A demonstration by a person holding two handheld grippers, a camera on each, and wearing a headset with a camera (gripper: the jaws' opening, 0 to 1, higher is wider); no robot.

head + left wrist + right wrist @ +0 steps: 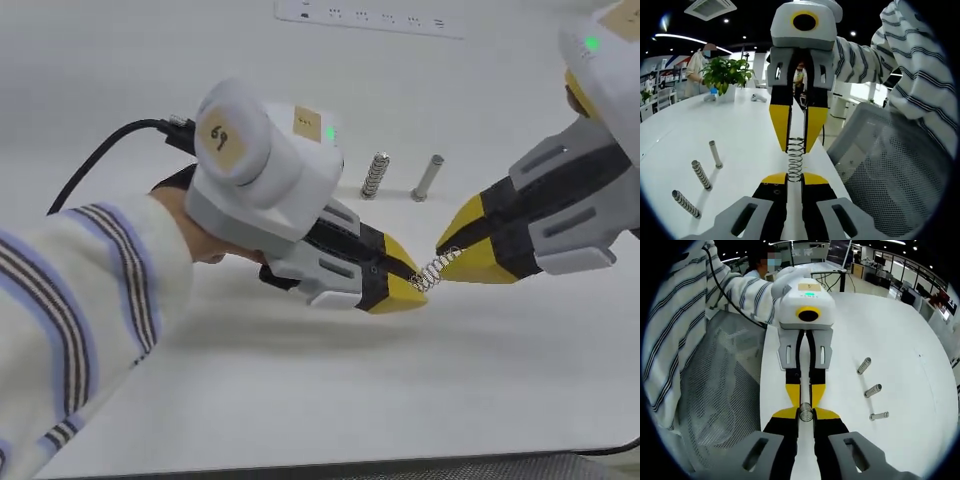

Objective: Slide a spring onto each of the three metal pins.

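A small metal spring (432, 268) hangs above the white table, stretched between two yellow-tipped grippers. My left gripper (414, 291) comes in from the left and is shut on one end; my right gripper (446, 254) comes from the right and is shut on the other end. In the left gripper view the spring (795, 160) runs from my own tips (795, 178) up to the right gripper's tips (796, 145). Behind them stand a pin wearing a spring (375, 176) and a bare pin (428, 178). The left gripper view shows the bare pin (715, 154) and two sprung pins (701, 175), (686, 204).
A white power strip (370, 17) lies at the table's far edge. The table's near edge (400, 466) runs along the bottom. A grey mesh chair (885, 160) stands beside the table. A potted plant (727, 72) sits far off on the tabletop.
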